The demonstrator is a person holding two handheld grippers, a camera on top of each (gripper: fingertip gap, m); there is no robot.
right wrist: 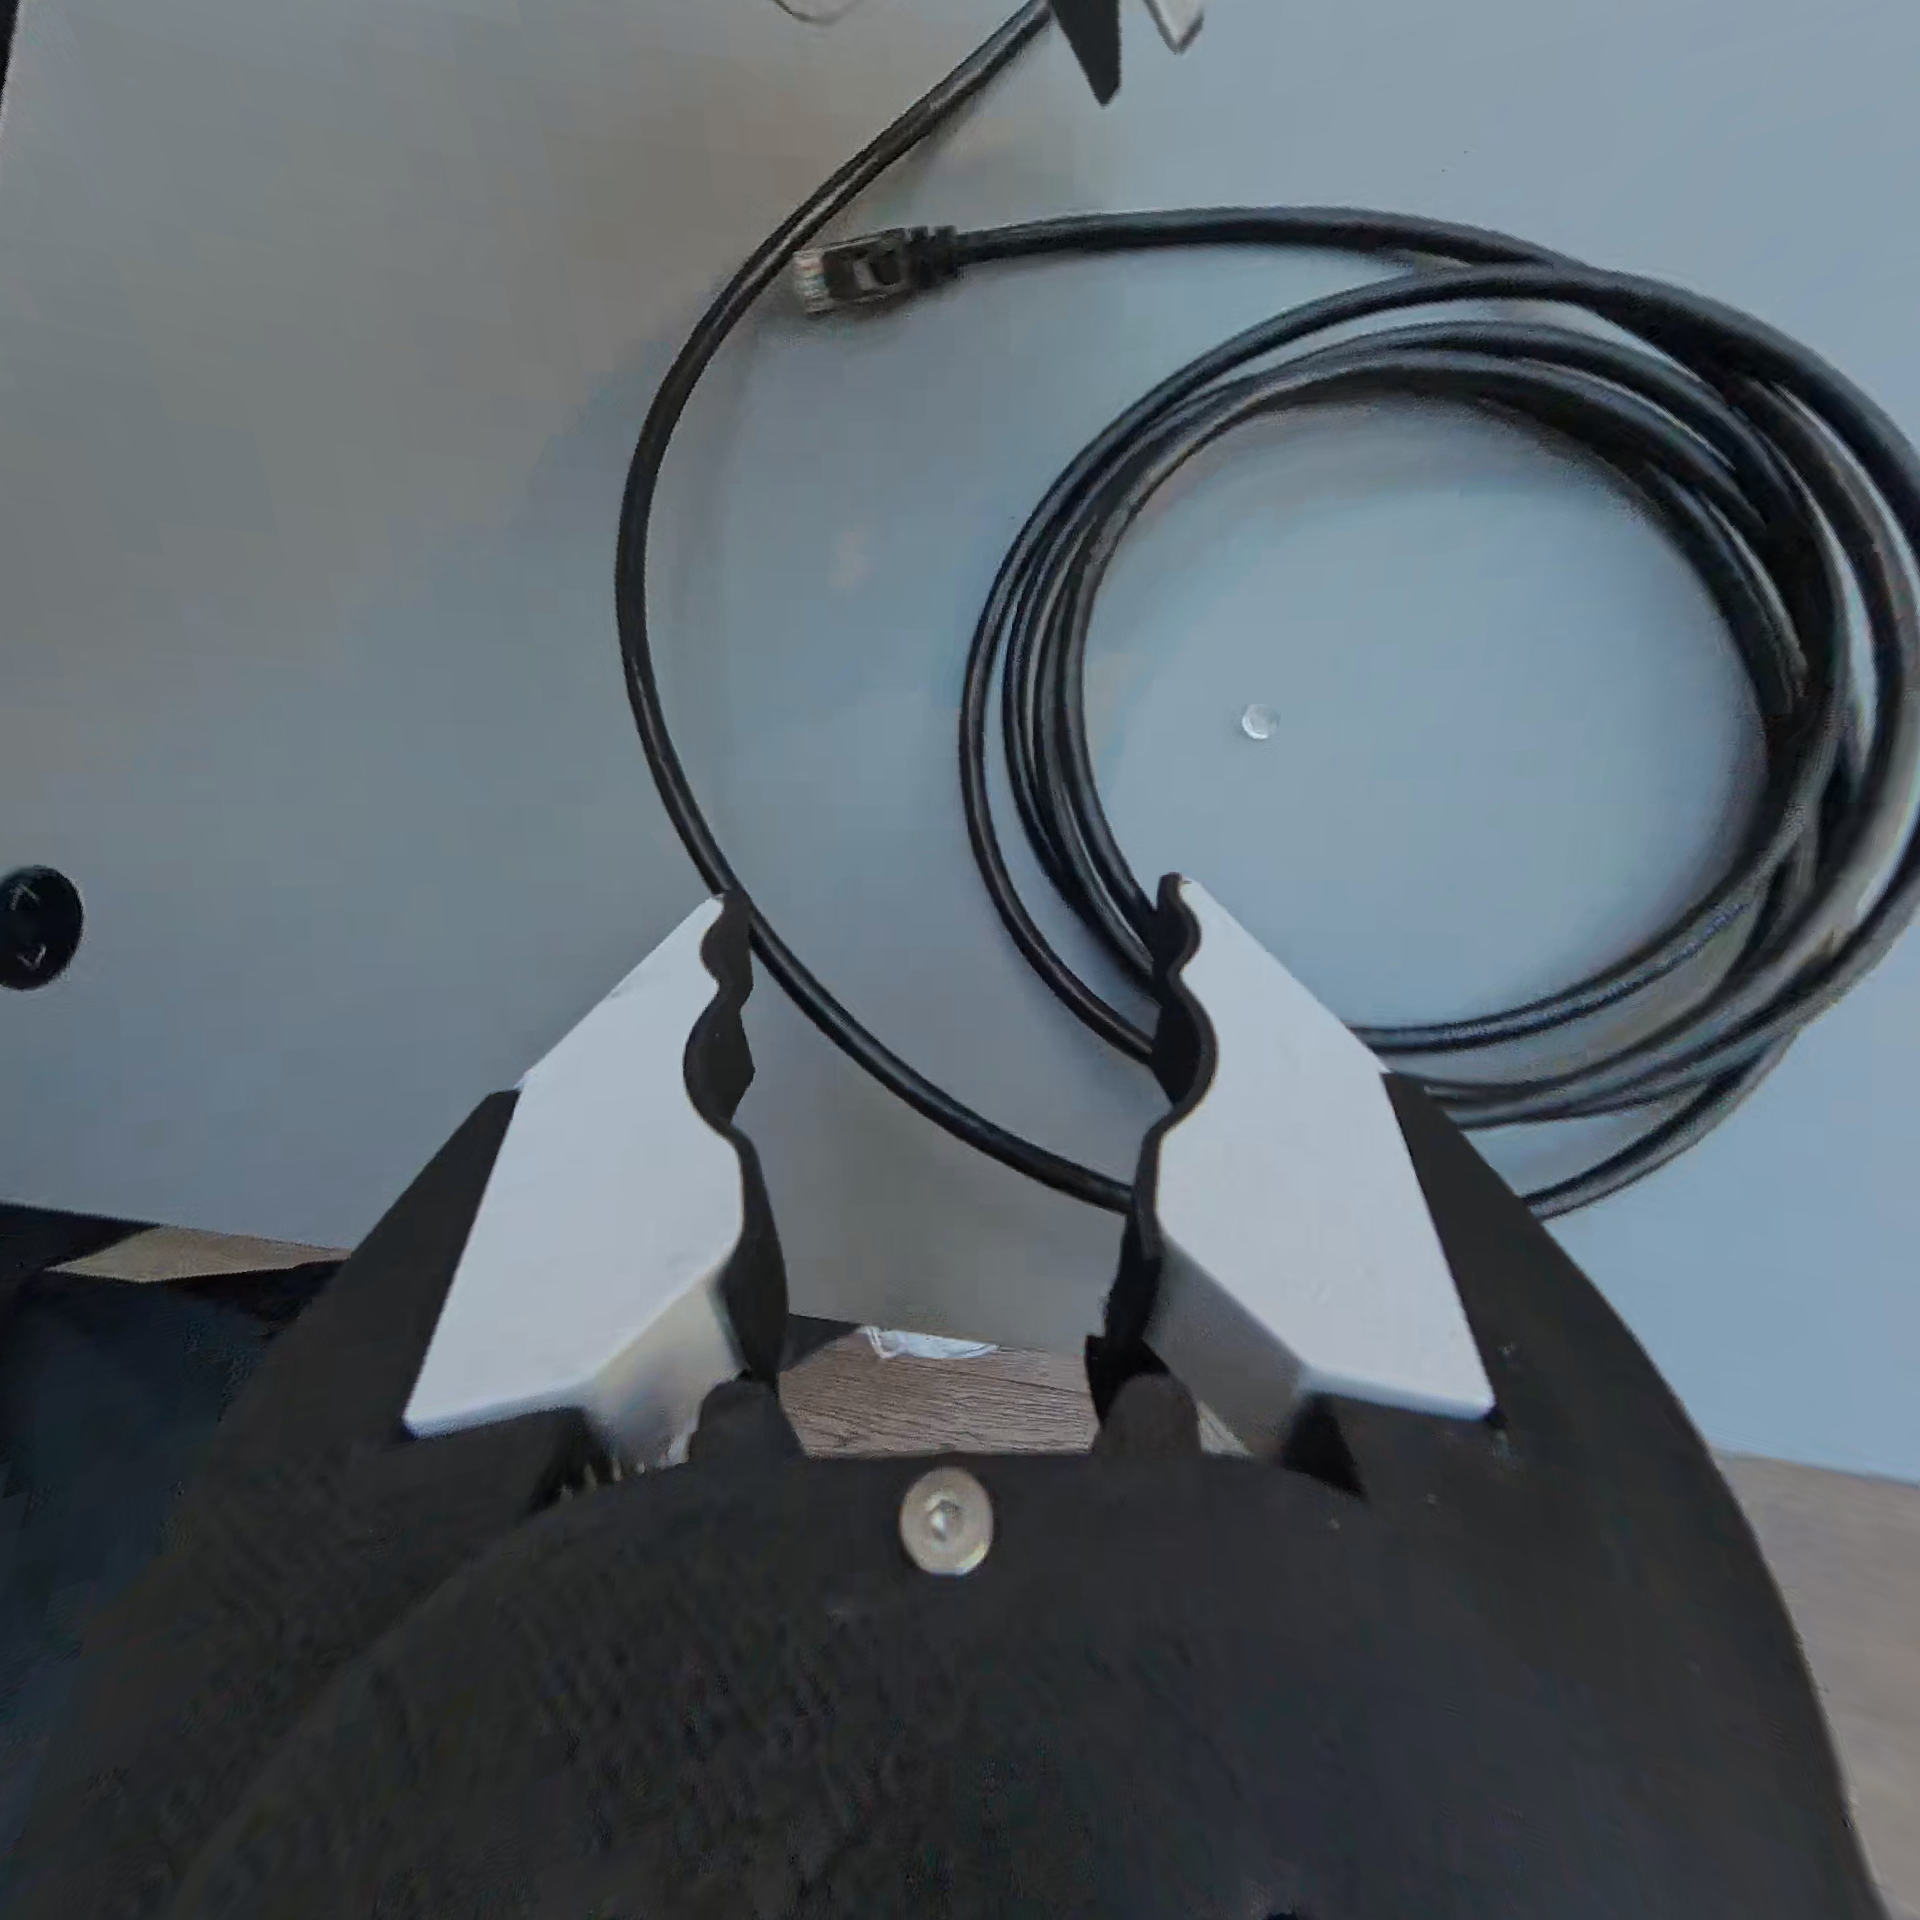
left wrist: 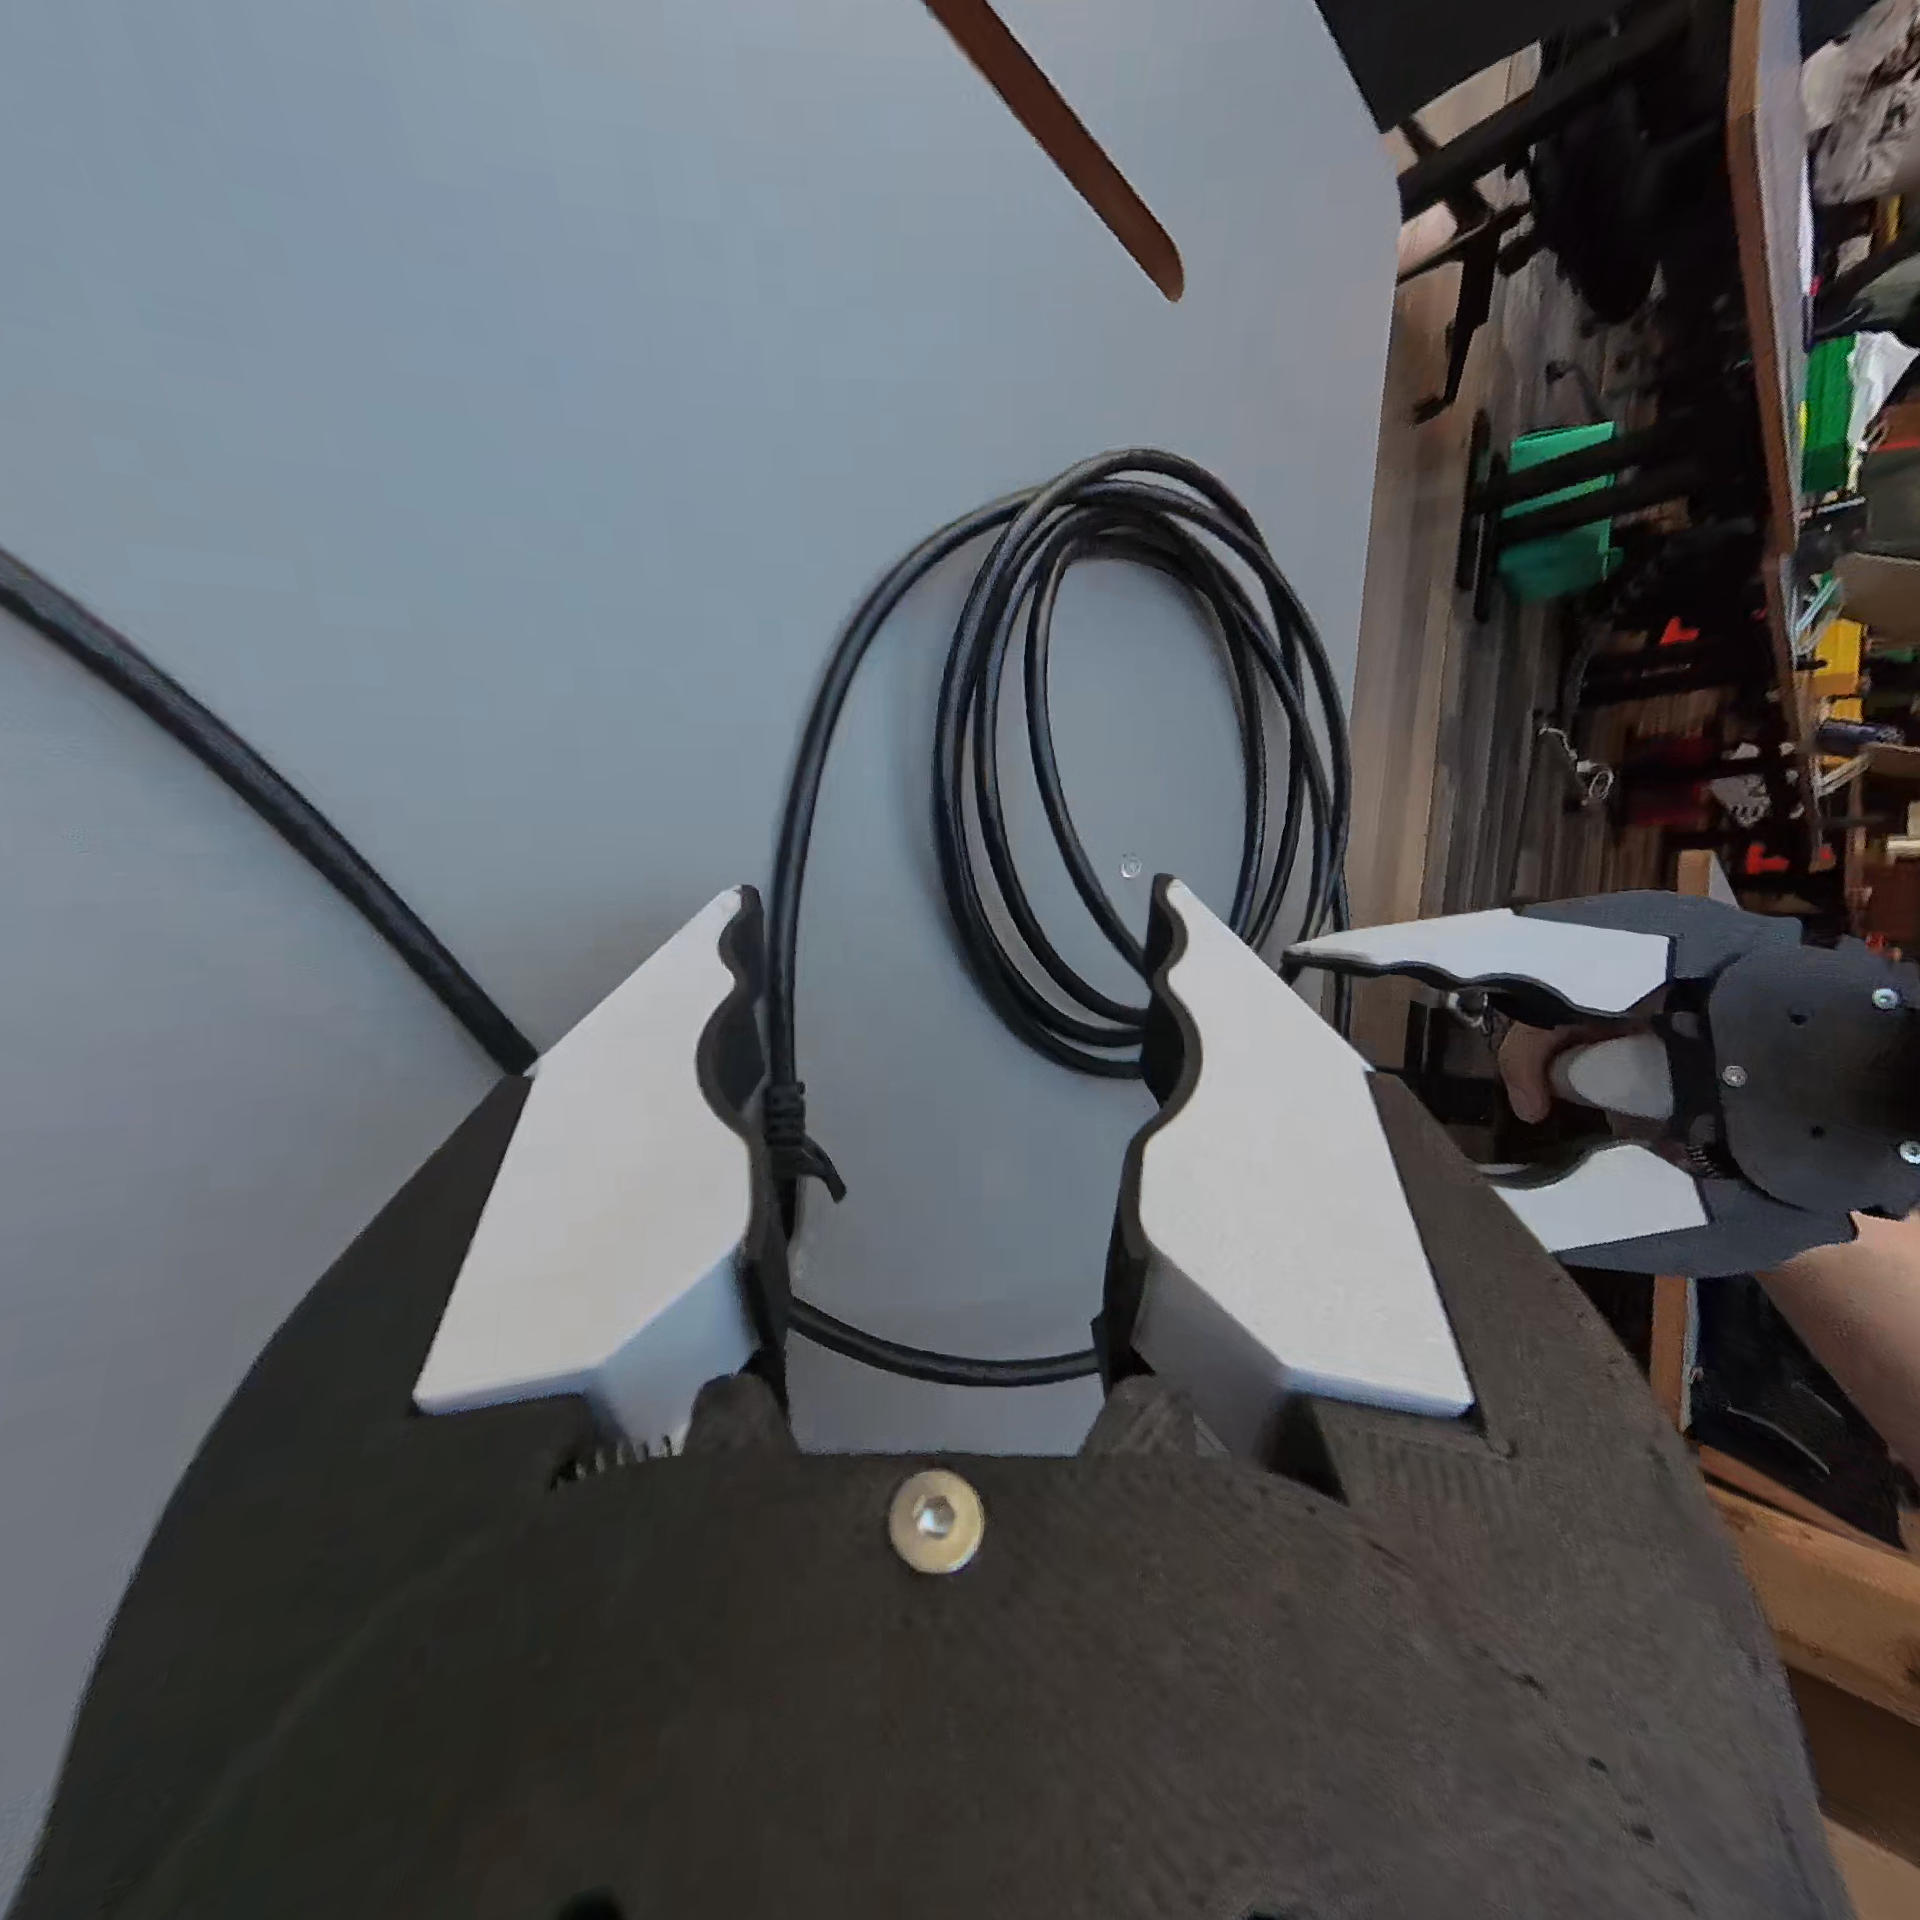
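Note:
A black network cable (left wrist: pixel 1288 727) lies coiled on a pale grey table (left wrist: pixel 416 416). My left gripper (left wrist: pixel 954 899) is open over it. One loose strand with a black twist tie (left wrist: pixel 792 1127) runs between the jaws, along the inner side of the left finger. My right gripper (left wrist: pixel 1392 1060) shows at the right edge of the table, also open. In the right wrist view my right gripper (right wrist: pixel 948 894) is open with a loose strand (right wrist: pixel 935 1081) crossing between its fingers. The coil (right wrist: pixel 1818 582) lies to the right, and the cable's plug (right wrist: pixel 862 272) lies farther ahead.
A thicker black cable (left wrist: pixel 260 800) crosses the table at the left. A brown strip (left wrist: pixel 1060 145) shows at the far side. A small clear bump (right wrist: pixel 1257 720) sits inside the coil. A black round fitting (right wrist: pixel 36 925) is at the left. Cluttered shelves (left wrist: pixel 1766 520) stand beyond the table.

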